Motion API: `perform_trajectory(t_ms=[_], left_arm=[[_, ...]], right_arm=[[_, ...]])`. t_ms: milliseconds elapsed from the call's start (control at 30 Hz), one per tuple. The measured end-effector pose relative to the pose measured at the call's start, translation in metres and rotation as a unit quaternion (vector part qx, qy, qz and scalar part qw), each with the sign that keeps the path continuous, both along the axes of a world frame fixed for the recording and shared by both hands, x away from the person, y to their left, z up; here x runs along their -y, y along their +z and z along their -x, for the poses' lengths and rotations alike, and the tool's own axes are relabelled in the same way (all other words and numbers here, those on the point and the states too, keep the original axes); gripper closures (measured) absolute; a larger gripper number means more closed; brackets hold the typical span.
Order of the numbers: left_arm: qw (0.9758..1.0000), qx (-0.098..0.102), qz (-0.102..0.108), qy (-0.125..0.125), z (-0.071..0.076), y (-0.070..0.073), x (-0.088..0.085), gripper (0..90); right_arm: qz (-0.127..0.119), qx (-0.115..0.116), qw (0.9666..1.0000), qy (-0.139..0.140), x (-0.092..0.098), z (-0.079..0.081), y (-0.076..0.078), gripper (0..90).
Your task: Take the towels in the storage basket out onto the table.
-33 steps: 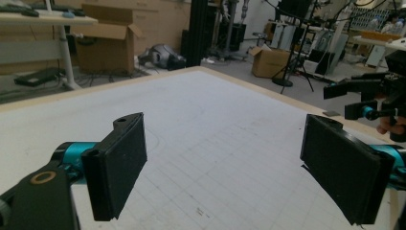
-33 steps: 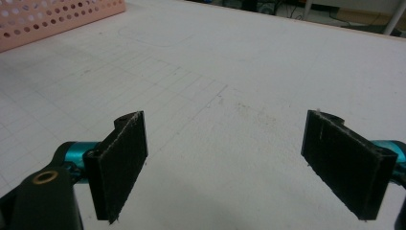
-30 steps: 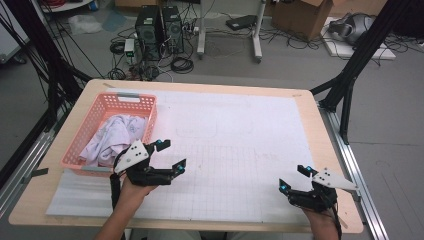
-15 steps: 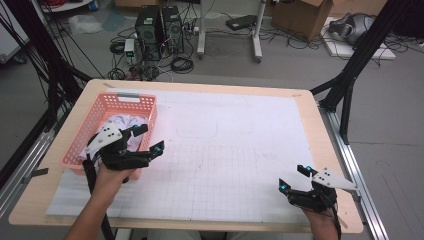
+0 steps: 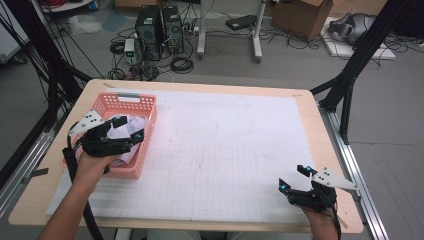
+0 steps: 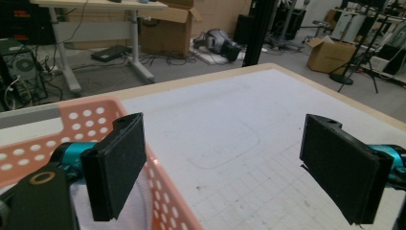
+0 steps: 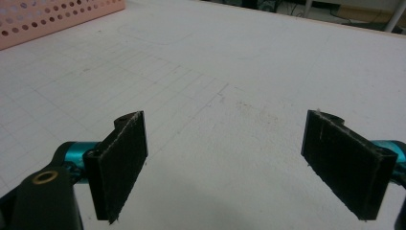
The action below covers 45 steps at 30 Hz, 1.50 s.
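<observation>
Pink basket (image 5: 142, 107) holds white cloth (image 5: 131, 125) not yet gripped; left gripper (image 5: 127, 130) hovers above with jaws spread, right gripper (image 5: 292, 179) idle, jaws spread.

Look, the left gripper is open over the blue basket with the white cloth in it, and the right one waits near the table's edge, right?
Almost. The basket is pink, not blue, as the high view shows. The rest holds: the left gripper is open over it, above the white cloth, and the right gripper waits near the table's edge.
</observation>
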<state>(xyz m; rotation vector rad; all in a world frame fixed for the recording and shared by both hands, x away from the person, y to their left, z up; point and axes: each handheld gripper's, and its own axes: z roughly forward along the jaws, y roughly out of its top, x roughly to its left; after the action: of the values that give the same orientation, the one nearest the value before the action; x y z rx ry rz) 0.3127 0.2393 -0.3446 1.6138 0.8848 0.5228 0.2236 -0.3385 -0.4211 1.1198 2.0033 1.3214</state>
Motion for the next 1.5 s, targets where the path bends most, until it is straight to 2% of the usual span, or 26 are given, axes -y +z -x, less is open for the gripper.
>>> perform_trajectory(t_ms=[200,333,533,567,600,633,667,700,733,767,800,833,867,900,933,1000,1033,1067,1100,1133,1200,1233,1267,1300,1400,1500], left_arm=[[0.9986,-0.028,-0.03,0.032,-0.013,0.001,-0.019,16.6],[0.9938,-0.069,-0.065,0.058,-0.025,-0.004,-0.029,16.7],[0.9809,-0.126,-0.118,0.09,-0.044,-0.017,-0.036,16.9],[0.9809,-0.126,-0.118,0.09,-0.044,-0.017,-0.036,16.9],[0.9778,-0.14,-0.125,0.093,-0.05,-0.021,-0.036,16.9],[0.9778,-0.14,-0.125,0.093,-0.05,-0.021,-0.036,16.9],[0.9752,-0.154,-0.131,0.088,-0.055,-0.027,-0.036,16.9],[0.9752,-0.154,-0.131,0.088,-0.055,-0.027,-0.036,17.4],[0.9698,-0.171,-0.147,0.093,-0.061,-0.032,-0.035,17.8],[0.9698,-0.171,-0.147,0.093,-0.061,-0.032,-0.035,17.8],[0.9646,-0.185,-0.157,0.104,-0.065,-0.037,-0.035,18.0],[0.9646,-0.185,-0.157,0.104,-0.065,-0.037,-0.035,18.0],[0.9604,-0.197,-0.165,0.107,-0.068,-0.041,-0.035,18.1],[0.9604,-0.197,-0.165,0.107,-0.068,-0.041,-0.035,18.3],[0.9563,-0.208,-0.178,0.103,-0.071,-0.044,-0.035,18.2],[0.9517,-0.212,-0.195,0.105,-0.073,-0.047,-0.034,18.0],[0.9517,-0.212,-0.195,0.105,-0.073,-0.047,-0.034,18.0],[0.9486,-0.219,-0.202,0.107,-0.075,-0.05,-0.034,17.9],[0.9486,-0.219,-0.202,0.107,-0.075,-0.05,-0.034,17.7],[0.9454,-0.234,-0.202,0.104,-0.077,-0.052,-0.036,17.3],[0.9418,-0.245,-0.207,0.101,-0.078,-0.054,-0.036,15.6],[0.9418,-0.245,-0.207,0.101,-0.078,-0.054,-0.036,15.4],[0.9363,-0.249,-0.227,0.098,-0.078,-0.054,-0.036,15.4],[0.9338,-0.253,-0.233,0.098,-0.079,-0.054,-0.035,15.4],[0.9321,-0.27,-0.221,0.096,-0.081,-0.058,-0.036,12.8],[0.9251,-0.28,-0.239,0.092,-0.084,-0.064,-0.031,5.0]], right_arm=[[0.001,0.001,1.0,0.001,0.0,0.0,0.0,14.6],[0.001,0.0,1.0,0.001,-0.001,0.0,0.0,14.6],[0.003,-0.003,1.0,0.003,-0.003,-0.001,-0.001,14.6],[0.003,-0.003,1.0,0.004,-0.004,-0.002,-0.001,14.6],[0.004,-0.002,1.0,0.003,-0.004,-0.002,-0.001,14.6],[0.004,-0.001,1.0,0.005,-0.004,-0.002,-0.001,14.6],[0.005,0.0,1.0,0.005,-0.004,-0.002,-0.001,14.6],[0.005,0.0,1.0,0.005,-0.004,-0.002,-0.001,14.6],[0.004,-0.002,1.0,0.003,-0.004,-0.002,-0.001,14.6],[0.004,-0.003,1.0,0.002,-0.004,-0.002,-0.001,14.6],[0.004,-0.003,1.0,0.002,-0.004,-0.002,-0.001,14.6],[0.004,-0.002,1.0,0.003,-0.003,-0.002,-0.001,14.6],[0.003,-0.002,1.0,0.003,-0.003,-0.002,-0.001,14.6],[0.003,-0.004,1.0,0.002,-0.004,-0.002,-0.001,14.6],[0.003,-0.003,1.0,0.003,-0.004,-0.002,-0.001,14.6],[0.005,-0.002,1.0,0.003,-0.003,-0.002,-0.001,14.6],[0.005,-0.003,1.0,0.003,-0.004,-0.002,-0.001,14.6],[0.005,-0.003,1.0,0.004,-0.004,-0.002,-0.002,14.6],[0.006,-0.002,1.0,0.004,-0.004,-0.002,-0.001,14.6],[0.005,-0.004,1.0,0.004,-0.004,-0.002,-0.001,14.6],[0.006,-0.003,1.0,0.004,-0.003,-0.002,-0.001,14.6],[0.006,-0.003,1.0,0.004,-0.003,-0.002,-0.001,14.6],[0.005,-0.003,1.0,0.003,-0.003,-0.002,-0.001,14.6],[0.004,-0.003,1.0,0.003,-0.003,-0.002,-0.001,14.6],[0.004,-0.007,1.0,0.002,-0.004,-0.002,-0.002,14.6],[0.009,-0.005,0.9999,0.004,-0.004,-0.003,-0.002,14.7]])
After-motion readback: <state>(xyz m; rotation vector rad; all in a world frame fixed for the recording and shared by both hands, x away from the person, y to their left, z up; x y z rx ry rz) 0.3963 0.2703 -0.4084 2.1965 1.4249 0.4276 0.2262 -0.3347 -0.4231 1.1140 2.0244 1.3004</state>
